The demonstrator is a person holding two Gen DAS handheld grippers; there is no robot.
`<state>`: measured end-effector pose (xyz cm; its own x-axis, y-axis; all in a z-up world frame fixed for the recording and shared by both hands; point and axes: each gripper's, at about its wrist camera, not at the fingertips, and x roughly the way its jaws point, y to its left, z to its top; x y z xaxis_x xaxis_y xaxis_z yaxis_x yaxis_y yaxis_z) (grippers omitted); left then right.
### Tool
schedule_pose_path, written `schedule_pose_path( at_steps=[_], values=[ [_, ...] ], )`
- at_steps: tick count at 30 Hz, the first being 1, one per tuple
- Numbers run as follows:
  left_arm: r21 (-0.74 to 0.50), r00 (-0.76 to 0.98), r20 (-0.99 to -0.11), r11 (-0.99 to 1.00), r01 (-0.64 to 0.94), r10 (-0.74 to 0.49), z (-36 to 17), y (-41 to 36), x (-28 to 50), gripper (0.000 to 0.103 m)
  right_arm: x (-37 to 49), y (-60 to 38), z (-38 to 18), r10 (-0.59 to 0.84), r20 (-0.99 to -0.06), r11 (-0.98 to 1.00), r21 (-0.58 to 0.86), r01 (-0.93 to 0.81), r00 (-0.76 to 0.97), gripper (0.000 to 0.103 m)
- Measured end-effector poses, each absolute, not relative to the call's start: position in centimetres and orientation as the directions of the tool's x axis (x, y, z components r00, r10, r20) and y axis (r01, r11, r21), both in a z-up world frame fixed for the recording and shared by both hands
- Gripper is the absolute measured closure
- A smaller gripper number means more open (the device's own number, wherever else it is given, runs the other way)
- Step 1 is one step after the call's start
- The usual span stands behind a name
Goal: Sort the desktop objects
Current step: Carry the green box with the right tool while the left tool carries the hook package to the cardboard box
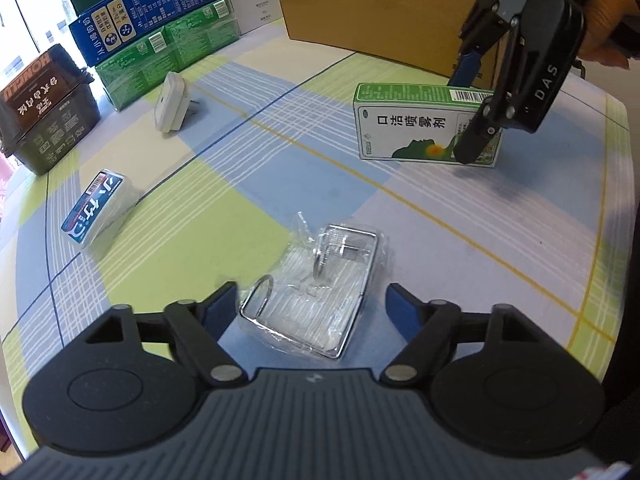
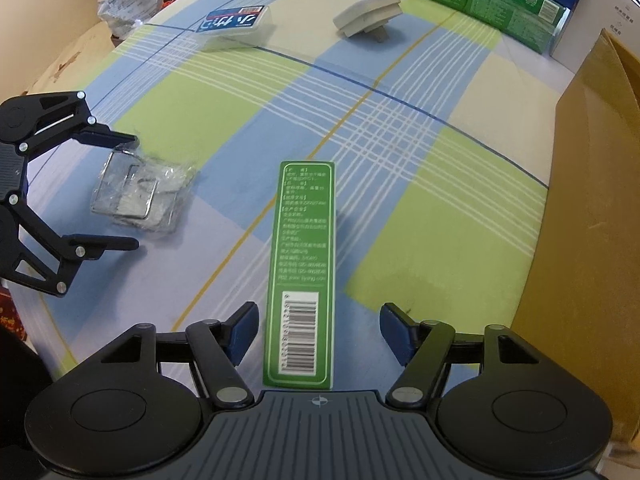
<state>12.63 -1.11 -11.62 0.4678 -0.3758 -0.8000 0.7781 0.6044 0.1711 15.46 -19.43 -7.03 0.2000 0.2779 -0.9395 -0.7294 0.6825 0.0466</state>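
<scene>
Two hand-held claws are working over a counter covered in a blue, green and cream checked cloth, sorting loose items.

The left claw is standing wide, its blue pads apart on either side of a clear plastic packet of metal hooks lying flat on the cloth. The pads are not pressing on it. The right wrist view shows that claw straddling the crinkled packet from the side.

The right claw is also parted, pointing steeply down over a green and white spray box standing on its long edge. The box is sitting between the pads, nearer the left one, with clear gaps on both sides, so nothing is gripped yet.

Farther off are lying a small blue-labelled case and a white plug adapter. An open cardboard box is standing at the far right edge, probably where items are going.

To do this step well, each claw is likely needing to centre itself first. The right one should be shifting so the box sits midway, then closing on its broad faces, low enough that the tall box does not tip. The left one should be catching the wire frame inside the packet, since loose film alone may slip.
</scene>
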Motion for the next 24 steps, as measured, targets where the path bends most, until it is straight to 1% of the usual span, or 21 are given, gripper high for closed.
schedule_pose_path(
  at_steps=[1, 3, 6, 10, 24],
  values=[
    [0.171, 0.469, -0.799, 0.607, 0.776, -0.376, -11.6, -1.1, 12.7, 0.038, 15.6, -19.4, -7.1, 0.28, -0.939, 0.684, 0.048, -0.728, 0.201, 0.038],
    [0.171, 0.473, -0.797, 0.611, 0.772, -0.375, -11.6, -1.1, 12.8, 0.042, 15.7, -19.3, -7.2, 0.282, -0.938, 0.684, 0.051, -0.728, 0.2, 0.038],
    [0.176, 0.478, -0.798, 0.617, 0.767, -0.367, -11.7, -1.3, 12.7, 0.045, 15.7, -19.2, -7.3, 0.282, -0.938, 0.68, 0.049, -0.731, 0.199, 0.038],
    [0.177, 0.486, -0.799, 0.635, 0.752, -0.353, -11.5, -1.4, 12.3, 0.046, 15.7, -19.0, -7.4, 0.283, -0.938, 0.677, 0.05, -0.734, 0.197, 0.038],
    [0.124, 0.516, -0.794, 0.746, 0.655, -0.321, -10.2, -1.1, 11.8, 0.046, 16.5, -18.0, -6.8, 0.291, -0.936, 0.671, 0.051, -0.74, 0.2, 0.038]
  ],
)
